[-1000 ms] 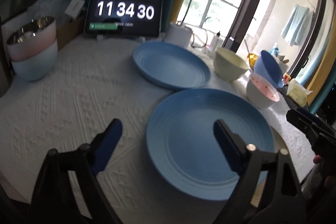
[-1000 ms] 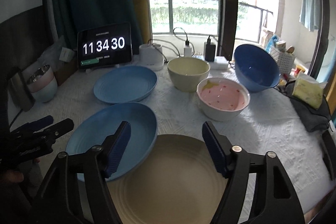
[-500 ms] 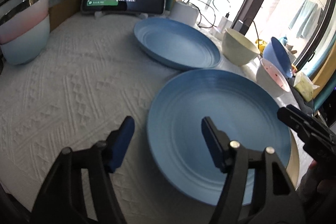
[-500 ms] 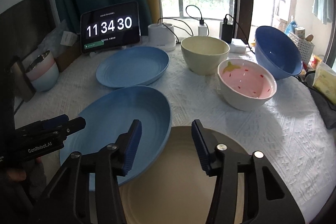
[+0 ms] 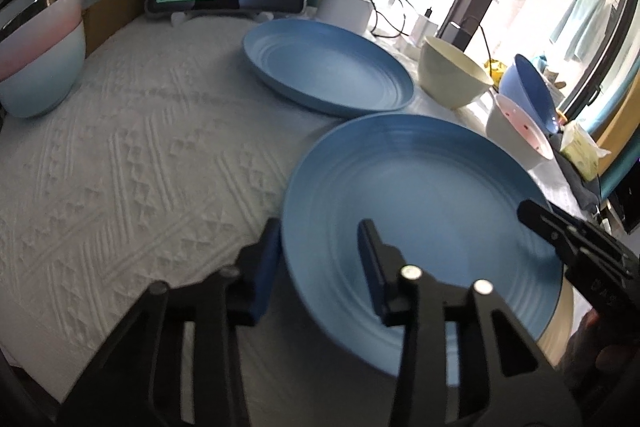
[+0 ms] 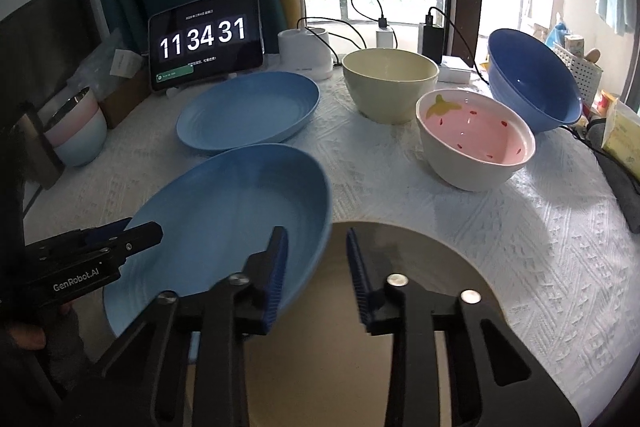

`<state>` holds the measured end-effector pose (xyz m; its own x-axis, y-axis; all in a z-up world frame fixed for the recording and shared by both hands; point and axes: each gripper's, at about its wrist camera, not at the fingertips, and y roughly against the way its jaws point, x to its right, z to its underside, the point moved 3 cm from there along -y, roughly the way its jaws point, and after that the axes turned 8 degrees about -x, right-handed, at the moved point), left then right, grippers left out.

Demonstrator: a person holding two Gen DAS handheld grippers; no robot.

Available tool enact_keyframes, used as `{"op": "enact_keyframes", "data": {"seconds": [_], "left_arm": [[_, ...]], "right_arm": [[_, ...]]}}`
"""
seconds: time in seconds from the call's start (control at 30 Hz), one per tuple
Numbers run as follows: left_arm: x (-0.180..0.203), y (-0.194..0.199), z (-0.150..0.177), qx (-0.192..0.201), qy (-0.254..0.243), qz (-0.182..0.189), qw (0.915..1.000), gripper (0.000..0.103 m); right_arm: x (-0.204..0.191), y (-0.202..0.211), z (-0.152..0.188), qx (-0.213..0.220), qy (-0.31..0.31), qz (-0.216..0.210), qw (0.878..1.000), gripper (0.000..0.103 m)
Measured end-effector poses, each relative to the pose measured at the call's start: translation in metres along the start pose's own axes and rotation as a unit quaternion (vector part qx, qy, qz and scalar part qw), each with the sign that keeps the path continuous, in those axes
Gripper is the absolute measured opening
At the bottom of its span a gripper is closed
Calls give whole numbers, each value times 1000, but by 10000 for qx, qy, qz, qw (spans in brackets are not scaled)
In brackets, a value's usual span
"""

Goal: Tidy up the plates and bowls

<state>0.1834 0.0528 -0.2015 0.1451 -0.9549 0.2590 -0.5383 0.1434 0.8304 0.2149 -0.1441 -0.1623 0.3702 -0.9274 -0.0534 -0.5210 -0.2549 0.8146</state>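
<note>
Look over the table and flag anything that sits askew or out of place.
The near blue plate does not lie flat: its right edge rides up on the beige plate, so it tilts. Both grippers are closing, the left gripper and the right gripper each straddling its rim. Nothing looks spilled or broken.

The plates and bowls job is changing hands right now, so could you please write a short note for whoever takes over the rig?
Left gripper: fingers closing astride the near blue plate's left rim, not yet pressing.
Right gripper: fingers closing astride that plate's right rim, which overlaps the beige plate; no grip yet.
Far blue plate lies flat by the tablet.
Beige bowl, pink bowl and blue bowl stand apart at the right.
Done: nothing stacked.
Left: stack plates, nest bowls.
</note>
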Motion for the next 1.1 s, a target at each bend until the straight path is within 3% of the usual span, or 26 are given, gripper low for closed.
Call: {"op": "enact_keyframes", "data": {"seconds": [0.3, 1.1], "left_arm": [[12, 13, 3, 189, -179, 25, 9997, 35], [66, 62, 19, 783, -858, 112, 9932, 35]], "right_arm": [[5, 5, 4, 39, -92, 129, 9999, 25], [28, 66, 28, 628, -403, 280, 9968, 25]]}}
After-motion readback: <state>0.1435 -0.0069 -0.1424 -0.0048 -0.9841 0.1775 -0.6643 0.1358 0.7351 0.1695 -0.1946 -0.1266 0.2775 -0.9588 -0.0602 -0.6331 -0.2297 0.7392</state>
